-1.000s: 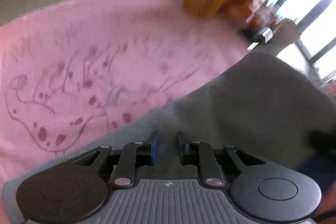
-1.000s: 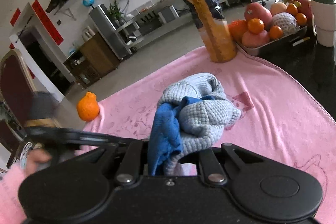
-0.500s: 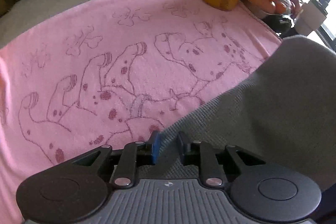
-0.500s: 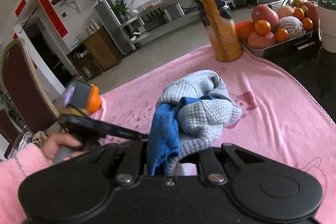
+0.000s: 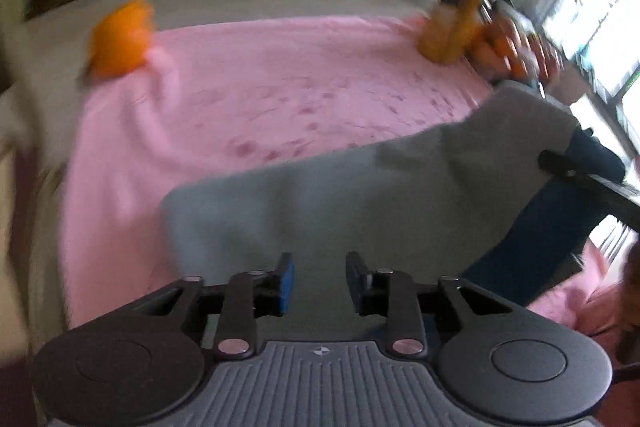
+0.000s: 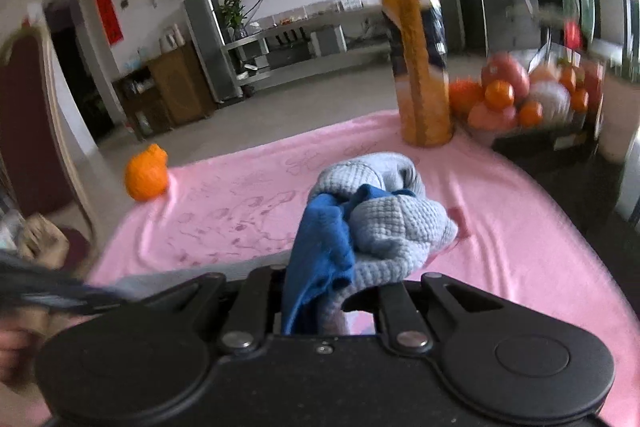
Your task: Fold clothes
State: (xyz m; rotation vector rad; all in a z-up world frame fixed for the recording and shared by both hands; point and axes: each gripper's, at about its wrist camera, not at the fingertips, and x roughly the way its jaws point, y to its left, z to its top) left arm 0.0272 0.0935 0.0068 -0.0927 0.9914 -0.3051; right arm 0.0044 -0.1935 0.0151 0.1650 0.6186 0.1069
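Note:
A grey knit garment with a blue lining hangs stretched across the left wrist view above the pink towel. My left gripper has its jaws apart with the grey cloth just beyond them, not pinched. My right gripper is shut on a bunched part of the same garment, grey knit with a blue fold, held above the pink towel.
An orange fruit sits at the towel's far left corner. A tall orange drink bottle stands at the far edge, beside a tray of fruit. A dark red chair stands left of the table.
My left gripper's jaws have opened and let go of the grey cloth, and it has pulled back and up. The right gripper keeps its hold and has lifted a little.

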